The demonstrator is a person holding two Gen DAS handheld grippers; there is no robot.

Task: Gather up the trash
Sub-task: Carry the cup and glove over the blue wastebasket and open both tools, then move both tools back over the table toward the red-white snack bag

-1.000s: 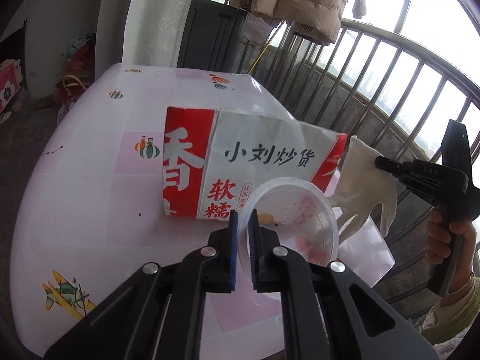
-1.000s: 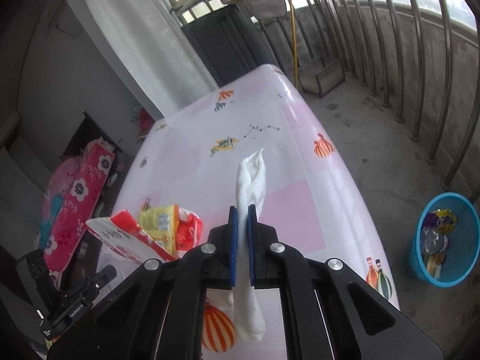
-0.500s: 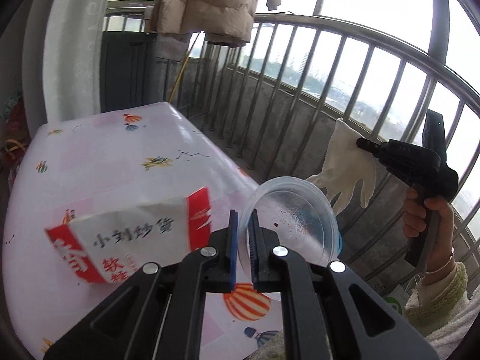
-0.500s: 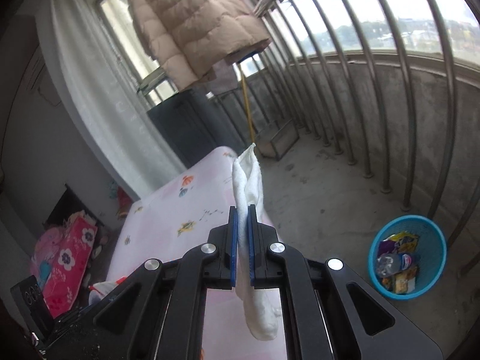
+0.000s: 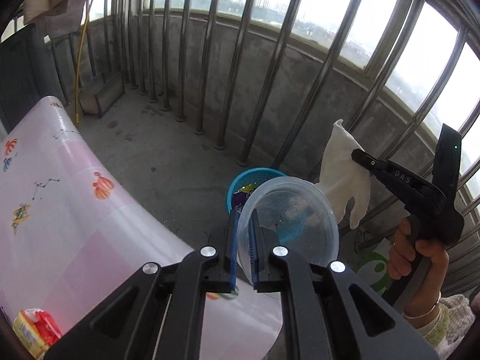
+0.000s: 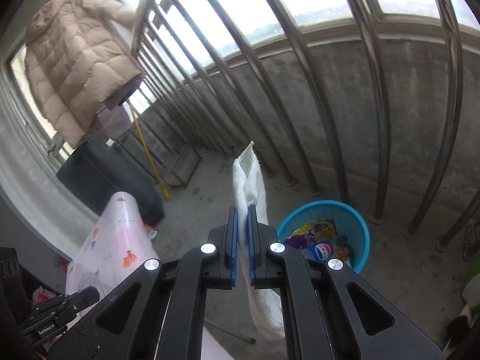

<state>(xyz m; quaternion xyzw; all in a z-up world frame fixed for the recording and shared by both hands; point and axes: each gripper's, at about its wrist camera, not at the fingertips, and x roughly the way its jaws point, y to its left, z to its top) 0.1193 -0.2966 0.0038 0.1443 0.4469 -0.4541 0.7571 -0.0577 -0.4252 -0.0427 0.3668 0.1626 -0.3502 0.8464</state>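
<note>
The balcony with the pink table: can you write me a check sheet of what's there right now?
Surface: pink patterned tablecloth table, beside a grey concrete floor.
Job's things: clear round plastic container; white crumpled tissue; blue mesh plastic trash basket on the floor, holding wrappers.
Clutter: red-and-yellow snack packet at the table's near corner.
Grippers: left gripper shut on the container's rim; right gripper shut on the tissue.
Cables: nothing seen.
Surroundings: metal railing bars; beige padded coat hanging.

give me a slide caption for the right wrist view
Right gripper shut on a white tissue, held above the floor near a blue trash basket by the balcony railing.
</note>
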